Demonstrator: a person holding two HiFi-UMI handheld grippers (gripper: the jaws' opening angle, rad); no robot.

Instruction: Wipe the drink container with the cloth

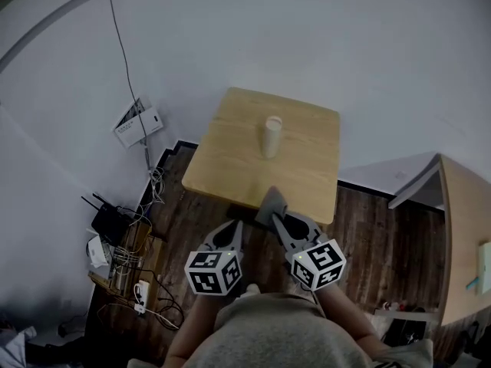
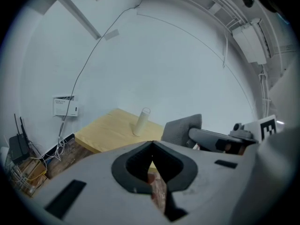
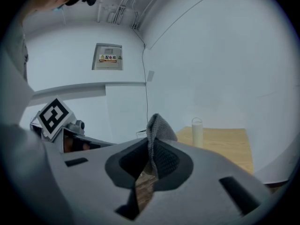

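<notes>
A pale cylindrical drink container (image 1: 272, 136) stands upright near the middle of a small wooden table (image 1: 230, 152); it also shows in the left gripper view (image 2: 141, 121) and the right gripper view (image 3: 197, 131). My right gripper (image 1: 275, 215) is shut on a grey cloth (image 1: 271, 203), which sticks up between its jaws (image 3: 157, 132) and appears as a grey flap (image 2: 182, 129) in the left gripper view. My left gripper (image 1: 234, 228) is shut with nothing in it (image 2: 152, 144). Both grippers hang side by side just short of the table's near edge, well short of the container.
A dark wood floor lies under the table. Left of it are a router (image 1: 111, 222), a power strip and tangled cables (image 1: 142, 282), and a wall box (image 1: 138, 125) with a cable running up. A second wooden table edge (image 1: 460, 236) stands at the right.
</notes>
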